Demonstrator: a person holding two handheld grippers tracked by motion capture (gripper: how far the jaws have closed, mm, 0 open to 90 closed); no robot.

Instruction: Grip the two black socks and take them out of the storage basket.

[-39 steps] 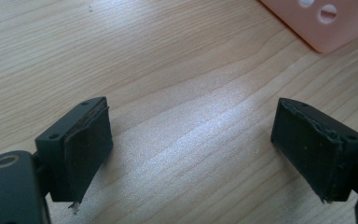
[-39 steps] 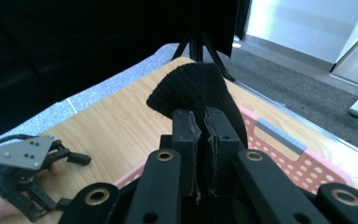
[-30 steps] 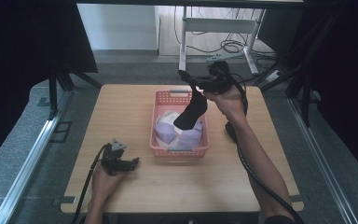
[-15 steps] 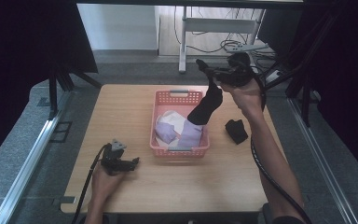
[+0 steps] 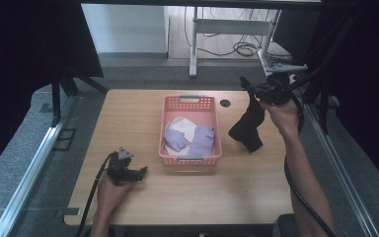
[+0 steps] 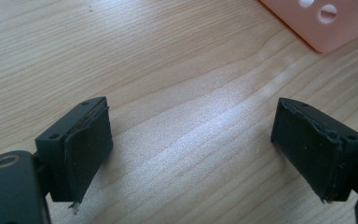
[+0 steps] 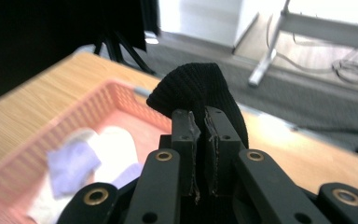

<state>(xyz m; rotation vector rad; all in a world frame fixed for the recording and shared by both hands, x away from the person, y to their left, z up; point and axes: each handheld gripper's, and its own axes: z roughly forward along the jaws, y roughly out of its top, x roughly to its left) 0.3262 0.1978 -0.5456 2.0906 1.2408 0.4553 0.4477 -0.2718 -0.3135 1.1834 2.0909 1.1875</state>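
**Black sock carried out of the basket to the right side of the table**

High view: One second ago the right gripper [image 5: 256, 94] held the black sock [image 5: 247, 129] above the pink basket [image 5: 191, 159]; half a second ago it was past the basket's right rim, with another dark sock lying on the wood below. Now the gripper sits well to the right of the basket, and the sock hangs straight down from its jaws, its lower end at or just above the table [image 5: 143, 113] — I cannot tell if it touches, nor pick out the other sock behind it. White and lilac garments [image 5: 192, 138] remain in the basket, to the gripper's left. The left gripper [image 5: 139, 173] has stayed where it was, resting on the wood near the basket's front left corner.

Left gripper view: The jaws stand wide apart with nothing but bare table between them; a corner of the basket shows up and to the right.

Right gripper view: The jaws are pressed nearly together, pinching the sock's knit fabric, which bulges above the fingertips. The basket lies beyond and to the left.

Judging from this, the sock is sorted out of the basket and near its drop spot; releasing it looks like the next step.
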